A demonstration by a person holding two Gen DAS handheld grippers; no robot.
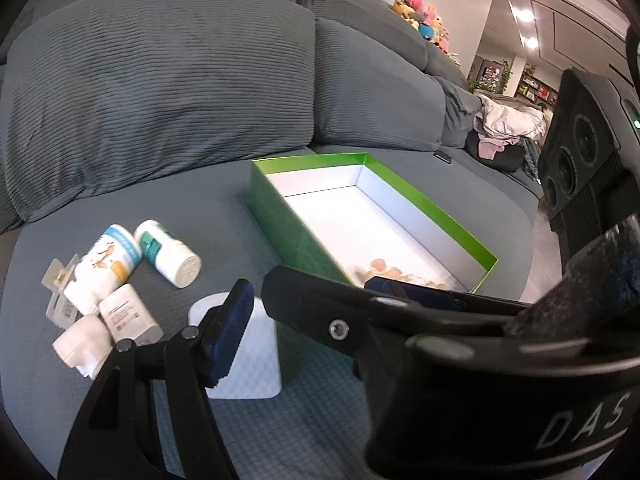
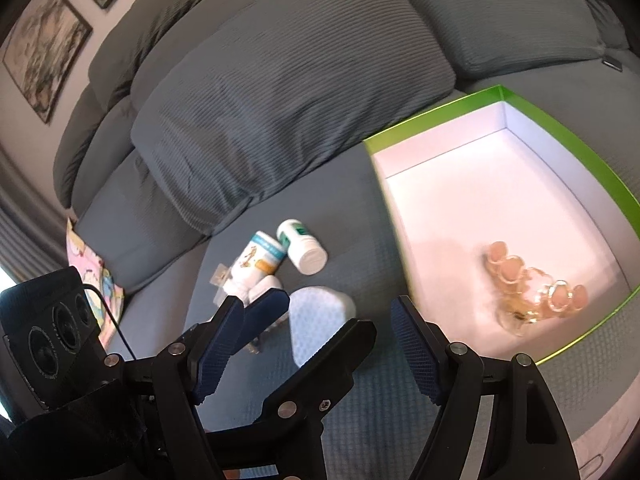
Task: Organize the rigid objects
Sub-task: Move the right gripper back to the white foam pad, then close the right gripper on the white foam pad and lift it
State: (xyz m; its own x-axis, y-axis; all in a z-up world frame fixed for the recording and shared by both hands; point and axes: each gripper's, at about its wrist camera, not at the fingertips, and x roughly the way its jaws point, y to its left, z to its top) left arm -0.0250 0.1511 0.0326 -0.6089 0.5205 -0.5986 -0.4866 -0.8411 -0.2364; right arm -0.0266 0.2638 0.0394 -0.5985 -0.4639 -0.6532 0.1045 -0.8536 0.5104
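A green box [image 1: 276,196] with a white inside sits on the grey sofa seat; it also shows in the right wrist view [image 2: 568,136]. A clear pack of peach-coloured pieces [image 2: 528,288] lies in its near corner. Left of the box lie a white bottle with a teal label [image 1: 168,254], a bottle with a blue and orange label [image 1: 108,260], two small white tubes [image 1: 128,312] and a white flat block [image 1: 248,348]. My left gripper [image 1: 308,316] is open above the white block. My right gripper [image 2: 316,352] is open and empty beside the box.
Large grey ribbed cushions [image 1: 160,92] back the seat. Clear plastic packaging [image 1: 56,280] lies at the far left of the pile. Plush toys [image 1: 416,8] sit on the sofa back. A colourful booklet [image 2: 92,276] lies at the seat's left.
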